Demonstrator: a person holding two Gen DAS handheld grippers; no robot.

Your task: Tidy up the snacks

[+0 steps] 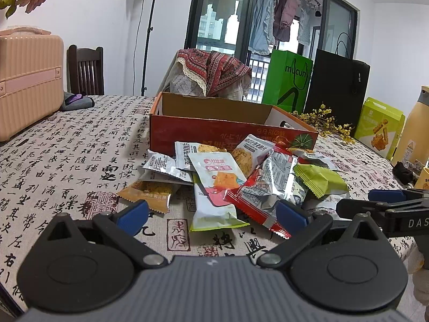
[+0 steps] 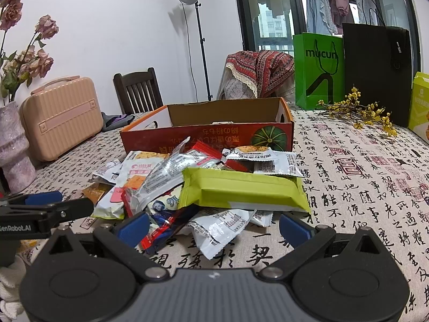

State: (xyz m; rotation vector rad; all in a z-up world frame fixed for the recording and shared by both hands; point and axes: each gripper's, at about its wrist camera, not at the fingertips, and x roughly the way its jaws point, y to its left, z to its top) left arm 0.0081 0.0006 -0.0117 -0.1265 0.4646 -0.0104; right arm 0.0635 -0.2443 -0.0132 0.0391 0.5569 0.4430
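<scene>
A pile of snack packets (image 1: pixel 230 177) lies on the tablecloth in front of an open red cardboard box (image 1: pixel 214 131). In the right wrist view the pile (image 2: pixel 203 185) has a large green packet (image 2: pixel 241 190) on top, and the box (image 2: pixel 214 134) stands behind it. My left gripper (image 1: pixel 211 214) is open and empty, just short of the pile, with a white and pink packet (image 1: pixel 217 187) between its fingers' line. My right gripper (image 2: pixel 214 228) is open and empty over the pile's near edge. Each gripper shows in the other's view, the right one (image 1: pixel 380 204) and the left one (image 2: pixel 48 204).
A pink suitcase (image 1: pixel 26 80) stands at the far left of the table. Green (image 1: pixel 289 80) and black (image 1: pixel 337 88) paper bags, yellow flowers (image 1: pixel 324 120) and a green snack carton (image 1: pixel 380 126) stand at the back right. A vase (image 2: pixel 13 147) stands left. Chairs stand behind the table.
</scene>
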